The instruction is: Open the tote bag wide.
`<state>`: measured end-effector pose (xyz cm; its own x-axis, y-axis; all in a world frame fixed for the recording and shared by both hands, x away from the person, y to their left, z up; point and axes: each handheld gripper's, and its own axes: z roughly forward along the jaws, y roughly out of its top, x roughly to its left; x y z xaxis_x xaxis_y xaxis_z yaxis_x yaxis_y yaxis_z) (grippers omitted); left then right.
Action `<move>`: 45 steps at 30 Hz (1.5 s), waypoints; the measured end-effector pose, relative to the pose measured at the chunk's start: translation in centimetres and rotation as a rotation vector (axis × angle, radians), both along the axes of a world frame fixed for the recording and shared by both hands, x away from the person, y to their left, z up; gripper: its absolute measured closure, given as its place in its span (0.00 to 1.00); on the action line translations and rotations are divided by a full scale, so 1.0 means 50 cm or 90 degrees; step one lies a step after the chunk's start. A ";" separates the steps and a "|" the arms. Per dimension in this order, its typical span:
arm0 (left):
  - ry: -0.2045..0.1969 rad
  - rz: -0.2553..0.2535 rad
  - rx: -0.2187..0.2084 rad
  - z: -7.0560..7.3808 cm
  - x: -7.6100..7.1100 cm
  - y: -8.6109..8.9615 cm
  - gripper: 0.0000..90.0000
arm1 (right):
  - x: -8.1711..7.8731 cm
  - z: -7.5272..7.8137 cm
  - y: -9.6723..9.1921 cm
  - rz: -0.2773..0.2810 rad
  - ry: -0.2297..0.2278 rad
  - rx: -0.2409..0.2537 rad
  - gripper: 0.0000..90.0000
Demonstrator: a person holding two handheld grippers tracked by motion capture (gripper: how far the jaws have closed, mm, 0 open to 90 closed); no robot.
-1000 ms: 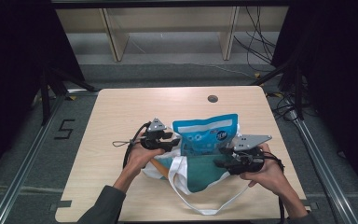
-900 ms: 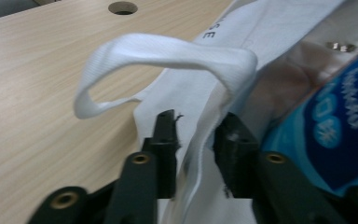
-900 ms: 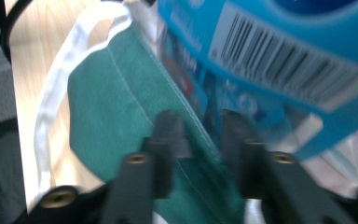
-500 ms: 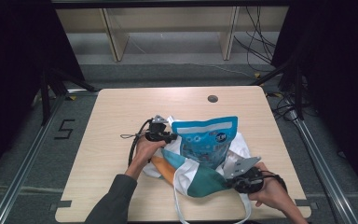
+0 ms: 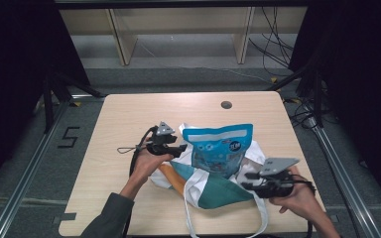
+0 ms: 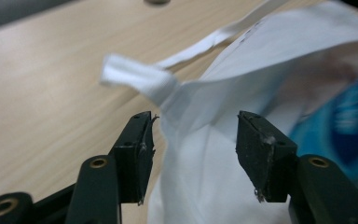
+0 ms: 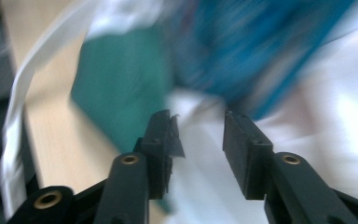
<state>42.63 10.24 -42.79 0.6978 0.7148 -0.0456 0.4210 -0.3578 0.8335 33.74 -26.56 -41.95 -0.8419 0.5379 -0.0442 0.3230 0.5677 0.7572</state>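
Up close, white bag fabric [image 6: 200, 154] spans the left hand-held gripper's [image 6: 193, 154] parted jaws.

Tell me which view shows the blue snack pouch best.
The high view: the blue snack pouch shows whole, standing in the white tote bag on the table. The left gripper view catches a blurred blue edge of it behind the bag's cloth; the right gripper view shows it as a blue smear.
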 end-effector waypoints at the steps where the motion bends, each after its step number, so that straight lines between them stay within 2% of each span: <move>1: 0.003 -0.015 -0.018 0.009 -0.014 0.003 0.54 | 0.003 0.015 -0.012 -0.021 -0.020 0.003 0.66; 3: 0.005 -0.035 -0.049 0.014 -0.041 -0.001 0.56 | 0.014 0.032 -0.031 -0.075 -0.051 0.011 0.64; 4: 0.017 -0.053 -0.055 0.011 -0.052 -0.004 0.56 | 0.025 0.035 -0.039 -0.094 -0.066 0.006 0.64; 5: 0.018 -0.072 -0.053 0.006 -0.063 -0.007 0.56 | 0.036 0.032 -0.043 -0.112 -0.074 -0.005 0.63; 6: 0.023 -0.080 -0.056 -0.001 -0.074 -0.010 0.56 | 0.044 0.027 -0.046 -0.129 -0.060 -0.016 0.62; 7: 0.037 -0.096 -0.061 -0.006 -0.080 -0.010 0.54 | 0.055 0.019 -0.047 -0.136 -0.062 -0.018 0.61; 8: 0.051 -0.093 -0.077 -0.011 -0.088 -0.011 0.51 | 0.061 0.012 -0.045 -0.147 -0.053 -0.015 0.61; 9: 0.065 -0.106 -0.085 -0.014 -0.092 -0.011 0.49 | 0.072 0.004 -0.043 -0.143 -0.053 -0.023 0.60; 10: 0.065 -0.108 -0.088 -0.017 -0.096 -0.013 0.47 | 0.079 -0.002 -0.040 -0.142 -0.049 -0.035 0.60; 11: 0.064 -0.109 -0.089 -0.017 -0.098 -0.015 0.46 | 0.085 -0.007 -0.037 -0.143 -0.047 -0.038 0.60; 12: 0.061 -0.113 -0.074 -0.016 -0.099 -0.016 0.45 | 0.090 -0.011 -0.036 -0.141 -0.045 -0.040 0.59; 13: 0.064 -0.114 -0.077 -0.019 -0.098 -0.020 0.42 | 0.099 -0.015 -0.035 -0.140 -0.042 -0.039 0.59; 14: 0.081 -0.111 -0.091 -0.023 -0.099 -0.026 0.39 | 0.108 -0.017 -0.035 -0.140 -0.036 -0.039 0.58; 15: 0.100 -0.108 -0.089 -0.026 -0.103 -0.032 0.37 | 0.111 -0.020 -0.031 -0.153 -0.019 -0.030 0.58; 16: 0.100 -0.110 -0.079 -0.030 -0.108 -0.040 0.37 | 0.115 -0.023 -0.029 -0.157 -0.011 -0.033 0.58; 18: 0.091 -0.114 -0.035 -0.039 -0.125 -0.056 0.38 | 0.127 -0.027 -0.028 -0.151 -0.019 -0.038 0.57; 19: 0.093 -0.114 -0.027 -0.043 -0.135 -0.061 0.39 | 0.128 -0.029 -0.026 -0.157 -0.008 -0.036 0.57; 20: 0.091 -0.119 -0.030 -0.048 -0.143 -0.064 0.44 | 0.135 -0.030 -0.026 -0.151 -0.017 -0.041 0.57; 21: 0.083 -0.122 -0.036 -0.054 -0.150 -0.067 0.52 | 0.135 -0.030 -0.022 -0.155 -0.008 -0.041 0.58; 22: 0.062 -0.125 -0.028 -0.058 -0.155 -0.068 0.63 | 0.140 -0.032 -0.021 -0.144 -0.019 -0.043 0.59; 23: 0.047 -0.134 -0.009 -0.062 -0.160 -0.070 0.75 | 0.140 -0.032 -0.017 -0.146 -0.007 -0.040 0.61; 24: 0.033 -0.138 0.002 -0.065 -0.166 -0.074 0.79 | 0.147 -0.035 -0.016 -0.137 -0.026 -0.045 0.63; 26: 0.028 -0.152 -0.005 -0.065 -0.180 -0.076 0.88 | 0.151 -0.038 -0.006 -0.146 -0.003 -0.053 0.63; 27: 0.024 -0.152 -0.015 -0.064 -0.187 -0.074 0.90 | 0.154 -0.042 -0.002 -0.137 -0.008 -0.060 0.63; 28: 0.029 -0.155 -0.014 -0.061 -0.194 -0.069 0.91 | 0.153 -0.043 0.002 -0.133 -0.011 -0.065 0.62; 30: 0.022 -0.157 -0.012 -0.061 -0.210 -0.061 0.93 | 0.144 -0.035 0.010 -0.123 0.000 -0.066 0.58; 31: 0.020 -0.167 -0.018 -0.063 -0.221 -0.054 0.94 | 0.137 -0.028 0.014 -0.113 0.002 -0.070 0.59; 32: 0.021 -0.173 -0.012 -0.066 -0.231 -0.049 0.94 | 0.127 -0.020 0.019 -0.098 -0.009 -0.091 0.58; 33: 0.018 -0.173 -0.005 -0.071 -0.239 -0.045 0.94 | 0.119 -0.020 0.021 -0.104 -0.016 -0.117 0.50; 34: 0.021 -0.174 -0.007 -0.079 -0.244 -0.042 0.94 | 0.115 -0.026 0.023 -0.107 -0.014 -0.129 0.52; 36: 0.042 -0.169 -0.008 -0.098 -0.250 -0.039 0.95 | 0.113 -0.044 0.021 -0.102 -0.012 -0.148 0.60; 38: 0.049 -0.177 0.000 -0.115 -0.255 -0.043 0.95 | 0.123 -0.058 0.014 -0.116 -0.030 -0.153 0.80; 40: 0.050 -0.178 0.014 -0.123 -0.257 -0.045 0.95 | 0.134 -0.049 0.005 -0.127 -0.043 -0.129 0.95; 42: 0.048 -0.177 0.032 -0.128 -0.255 -0.047 0.96 | 0.145 -0.031 0.000 -0.153 -0.075 -0.105 0.98; 43: 0.059 -0.180 0.031 -0.136 -0.253 -0.049 0.96 | 0.154 -0.020 -0.003 -0.160 -0.099 -0.102 0.98; 44: 0.061 -0.183 0.039 -0.142 -0.250 -0.049 0.96 | 0.163 -0.010 -0.007 -0.190 -0.127 -0.100 0.98; 45: 0.072 -0.179 0.046 -0.148 -0.249 -0.049 0.96 | 0.173 -0.007 -0.010 -0.206 -0.123 -0.092 0.98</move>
<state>30.18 7.77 -50.18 0.8622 0.4983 -0.0912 0.3861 -0.5297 0.7552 42.39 -27.06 -42.32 -0.5992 0.7504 -0.2792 0.3621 0.5650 0.7414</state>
